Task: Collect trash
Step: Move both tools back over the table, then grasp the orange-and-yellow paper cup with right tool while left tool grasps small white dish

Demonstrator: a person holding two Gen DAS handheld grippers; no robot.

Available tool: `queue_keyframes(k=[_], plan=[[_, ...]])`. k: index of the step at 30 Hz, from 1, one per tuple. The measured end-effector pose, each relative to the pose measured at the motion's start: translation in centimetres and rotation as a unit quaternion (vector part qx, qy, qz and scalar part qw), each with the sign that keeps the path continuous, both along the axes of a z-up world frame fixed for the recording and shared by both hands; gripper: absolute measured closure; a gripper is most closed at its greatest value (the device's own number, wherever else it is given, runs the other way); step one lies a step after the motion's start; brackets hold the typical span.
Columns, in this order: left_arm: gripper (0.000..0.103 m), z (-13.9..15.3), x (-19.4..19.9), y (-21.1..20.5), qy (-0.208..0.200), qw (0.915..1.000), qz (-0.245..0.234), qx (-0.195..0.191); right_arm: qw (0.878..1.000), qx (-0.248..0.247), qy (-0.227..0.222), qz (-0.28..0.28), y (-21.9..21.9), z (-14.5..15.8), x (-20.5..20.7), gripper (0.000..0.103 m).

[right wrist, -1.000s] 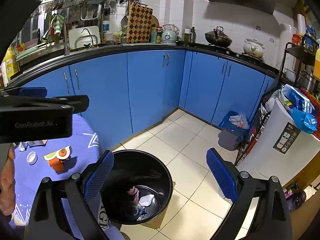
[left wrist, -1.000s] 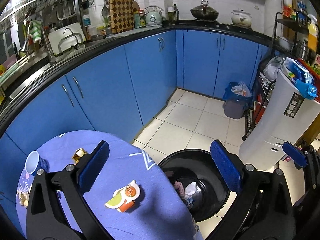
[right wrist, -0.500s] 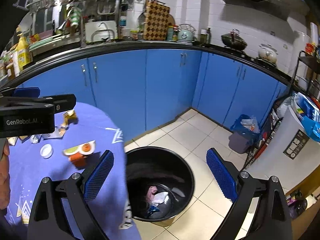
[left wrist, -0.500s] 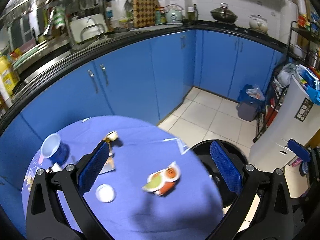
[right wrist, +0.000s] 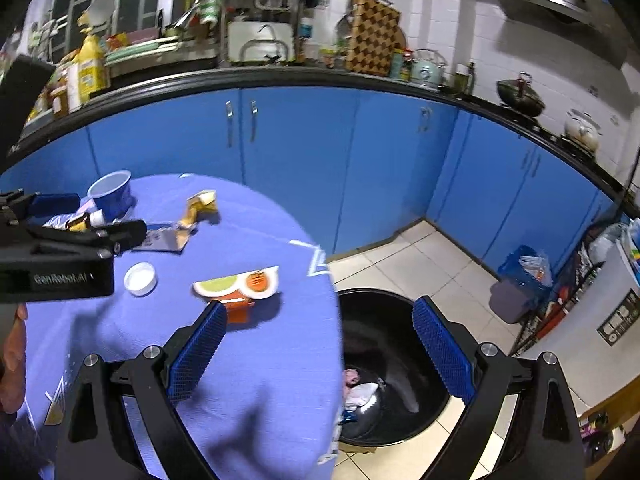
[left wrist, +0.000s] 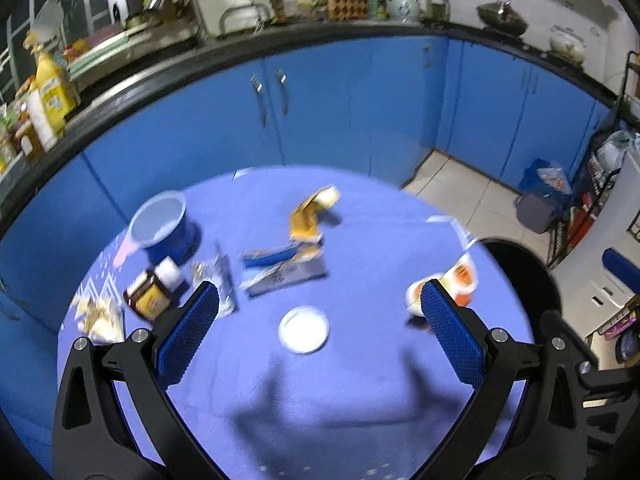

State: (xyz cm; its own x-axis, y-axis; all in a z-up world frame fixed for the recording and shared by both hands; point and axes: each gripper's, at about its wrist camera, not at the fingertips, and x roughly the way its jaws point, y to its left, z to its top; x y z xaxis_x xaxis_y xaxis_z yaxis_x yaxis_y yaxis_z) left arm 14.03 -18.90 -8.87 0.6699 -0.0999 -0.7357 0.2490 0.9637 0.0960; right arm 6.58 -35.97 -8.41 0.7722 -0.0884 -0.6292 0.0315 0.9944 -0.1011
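Left wrist view looks down over the bench (left wrist: 320,380) toward the cabinets (left wrist: 320,100); right wrist view hangs over the bench's right edge. Both share the bin (right wrist: 384,360).

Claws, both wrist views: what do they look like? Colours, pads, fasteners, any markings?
Both match: the left claw and the right claw have black angular finger arms with triangular cut-outs, silver round fasteners at the joints, and blue cross-hatched rectangular pads. Seen from the right wrist view, the left unit's black body carries white "GenRobot.AI" lettering. No cables visible.
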Motion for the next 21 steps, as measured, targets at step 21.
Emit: queue_keyframes(k=[21], plan=[[0.004,-7.6,3.3,3.0,0.084,0.9958,0.028,0.022,0.995,-0.014,0.065,0.068,5.0,-5.3,4.4,0.012]])
